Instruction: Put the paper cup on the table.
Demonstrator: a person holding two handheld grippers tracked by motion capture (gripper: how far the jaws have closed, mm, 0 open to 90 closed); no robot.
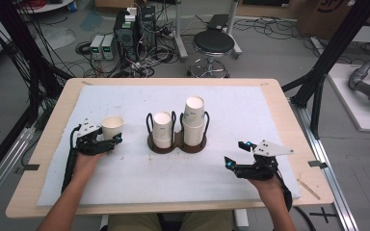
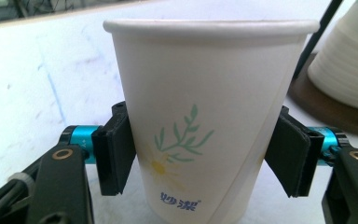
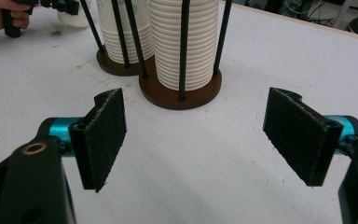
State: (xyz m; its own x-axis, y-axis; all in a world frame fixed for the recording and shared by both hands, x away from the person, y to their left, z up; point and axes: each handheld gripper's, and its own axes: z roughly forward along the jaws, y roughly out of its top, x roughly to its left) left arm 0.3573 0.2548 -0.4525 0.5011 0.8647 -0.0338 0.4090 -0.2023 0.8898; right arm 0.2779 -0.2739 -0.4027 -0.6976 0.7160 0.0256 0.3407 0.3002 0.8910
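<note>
A white paper cup (image 1: 112,126) (image 2: 200,116) with a green sprig print stands upright on the white mat at the left. My left gripper (image 1: 107,139) (image 2: 200,154) is shut on it, with a pad pressed against each side low down. To its right is a brown two-place cup holder (image 1: 177,143) (image 3: 182,95) with black wire posts. It holds a short stack of cups (image 1: 162,129) (image 3: 121,32) and a taller stack (image 1: 194,120) (image 3: 184,42). My right gripper (image 1: 234,154) (image 3: 193,135) stands open and holds nothing, in front of the holder at the right.
A white mat (image 1: 139,178) covers most of the wooden table (image 1: 279,101). Beyond the far edge are a black stool (image 1: 213,43), computer boxes (image 1: 130,29) and cables on the floor. Black frame posts (image 1: 327,53) stand at both sides.
</note>
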